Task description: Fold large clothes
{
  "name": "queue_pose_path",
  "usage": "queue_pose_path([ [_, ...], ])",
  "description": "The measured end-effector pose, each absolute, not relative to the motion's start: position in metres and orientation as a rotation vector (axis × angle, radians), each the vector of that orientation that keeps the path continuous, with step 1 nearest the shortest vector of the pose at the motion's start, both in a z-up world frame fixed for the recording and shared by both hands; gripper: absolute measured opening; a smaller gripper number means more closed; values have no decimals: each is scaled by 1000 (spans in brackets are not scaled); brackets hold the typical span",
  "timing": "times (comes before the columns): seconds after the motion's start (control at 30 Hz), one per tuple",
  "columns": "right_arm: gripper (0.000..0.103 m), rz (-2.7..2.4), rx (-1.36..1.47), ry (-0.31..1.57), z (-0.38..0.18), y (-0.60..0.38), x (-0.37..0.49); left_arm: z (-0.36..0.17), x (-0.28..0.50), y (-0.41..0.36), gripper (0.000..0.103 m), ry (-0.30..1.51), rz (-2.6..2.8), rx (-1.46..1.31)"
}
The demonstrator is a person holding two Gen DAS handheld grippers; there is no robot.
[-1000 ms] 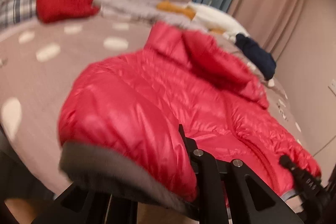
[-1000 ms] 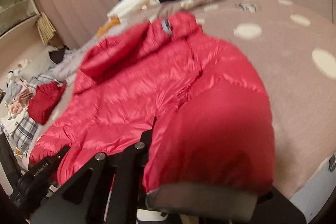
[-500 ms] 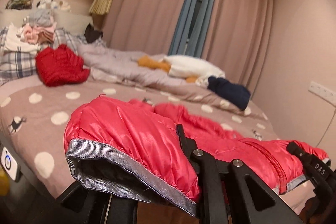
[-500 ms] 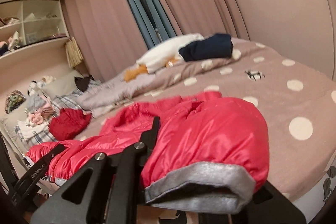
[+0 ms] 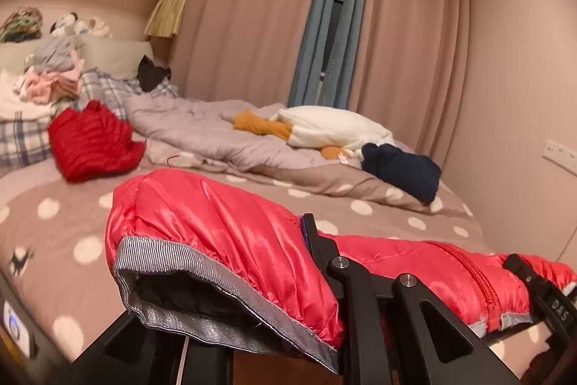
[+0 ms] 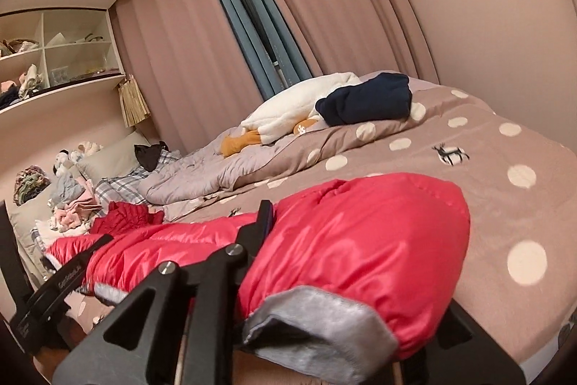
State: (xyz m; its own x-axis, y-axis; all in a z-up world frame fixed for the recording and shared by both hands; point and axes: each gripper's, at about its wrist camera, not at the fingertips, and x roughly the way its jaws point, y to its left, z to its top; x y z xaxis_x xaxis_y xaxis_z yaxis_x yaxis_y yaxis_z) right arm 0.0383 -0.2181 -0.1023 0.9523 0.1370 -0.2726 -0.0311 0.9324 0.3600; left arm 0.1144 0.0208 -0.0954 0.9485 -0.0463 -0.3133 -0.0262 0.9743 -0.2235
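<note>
You've got a red puffer jacket (image 5: 230, 233) held up by its hem at the near edge of the bed (image 5: 54, 240), one corner in each gripper, the rest running between them; how much of the body rests on the bed you can't tell from here. Left gripper (image 5: 310, 240): jaws narrow, pinched on the hem corner. Right gripper (image 6: 265, 222): jaws narrow too, and they have just been opening a little, but the jacket sits between them and looks gripped.

Handling, as a guess: light, soft, puffy, so it will spring back and won't hold a crease unless you press it down. The shell is shiny and looks slippery, so a shallow pinch could slide off. Take hold on the grey ribbed hem band (image 5: 202, 262), where the cloth is firmer and less slick, not on the quilted red panels.

Look: bright red glossy quilted shell, grey knit trim along the hem, dark lining inside the opening, red zip (image 5: 476, 273) closed down the front. In the right wrist view the grey band (image 6: 317, 323) hangs toward the camera
</note>
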Motion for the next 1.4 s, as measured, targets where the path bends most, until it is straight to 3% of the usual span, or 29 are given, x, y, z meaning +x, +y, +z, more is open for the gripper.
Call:
queue_pose_path([
  [0.23,26,53,373,321,-95,-216,99,-96,190,23,19,415,1,-221],
  [0.3,33,47,371,338,-96,-211,112,-102,202,26,21,458,28,-239],
  [0.33,35,44,369,348,-97,-209,117,-105,207,29,26,470,23,-257],
  [0.43,46,39,355,361,-97,-204,129,-107,211,35,67,434,-18,-294],
  [0.47,56,41,350,360,-96,-203,132,-106,211,35,75,418,-19,-305],
  [0.5,68,43,348,356,-95,-202,135,-104,210,38,78,400,-31,-325],
  [0.57,83,35,349,329,-92,-202,137,-99,212,40,90,384,-66,-358],
  [0.7,103,16,347,275,-80,-204,135,-89,207,39,98,354,-23,-309],
  [0.9,103,-7,341,232,-66,-208,138,-68,186,41,102,190,75,-246],
  [1.13,103,8,339,308,-81,-208,158,-110,218,49,102,373,69,-318],
  [1.4,103,-53,336,502,-142,-218,219,-183,263,49,102,595,177,-308],
])
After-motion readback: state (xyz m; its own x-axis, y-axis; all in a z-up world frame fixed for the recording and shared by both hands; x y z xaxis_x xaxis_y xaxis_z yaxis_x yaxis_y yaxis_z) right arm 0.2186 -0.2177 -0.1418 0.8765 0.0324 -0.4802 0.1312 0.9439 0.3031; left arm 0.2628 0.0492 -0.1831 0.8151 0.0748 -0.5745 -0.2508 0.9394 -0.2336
